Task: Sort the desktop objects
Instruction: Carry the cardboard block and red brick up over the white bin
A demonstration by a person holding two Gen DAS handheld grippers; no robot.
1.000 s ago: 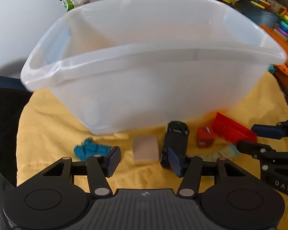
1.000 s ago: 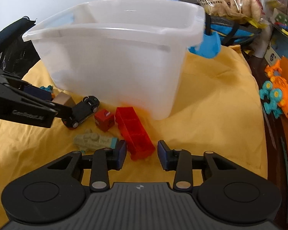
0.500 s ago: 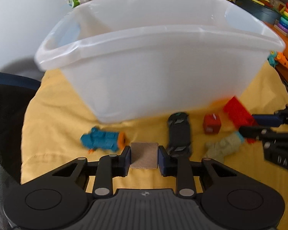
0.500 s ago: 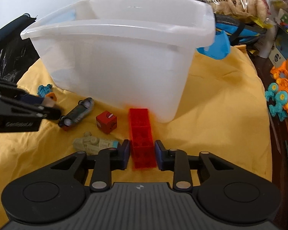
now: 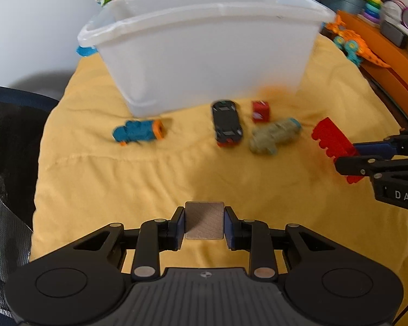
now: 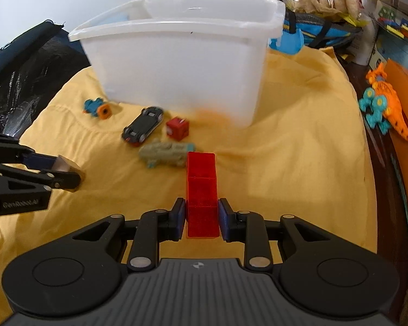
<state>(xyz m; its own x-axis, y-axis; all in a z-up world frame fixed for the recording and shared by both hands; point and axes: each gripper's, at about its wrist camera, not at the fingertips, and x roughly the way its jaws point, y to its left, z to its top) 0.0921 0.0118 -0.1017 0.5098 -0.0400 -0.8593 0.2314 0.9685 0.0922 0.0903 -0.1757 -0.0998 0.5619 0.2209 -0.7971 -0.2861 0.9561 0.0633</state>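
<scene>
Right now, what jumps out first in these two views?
The big white tub at the back of the yellow cloth. In front, each hand-held gripper grips a piece: left a tan block, right a long red brick. A toy car lies loose between tub and grippers.

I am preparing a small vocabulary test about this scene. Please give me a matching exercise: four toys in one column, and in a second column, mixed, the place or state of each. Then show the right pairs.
Column 1
1. wooden block
2. red brick piece
3. black toy car
4. orange dinosaur

Column 2
A. lying on the yellow cloth, near the white bin
B. held in the left gripper
C. off the cloth, at the right side
D. held in the right gripper

Pairs: 1-B, 2-D, 3-A, 4-C
</scene>
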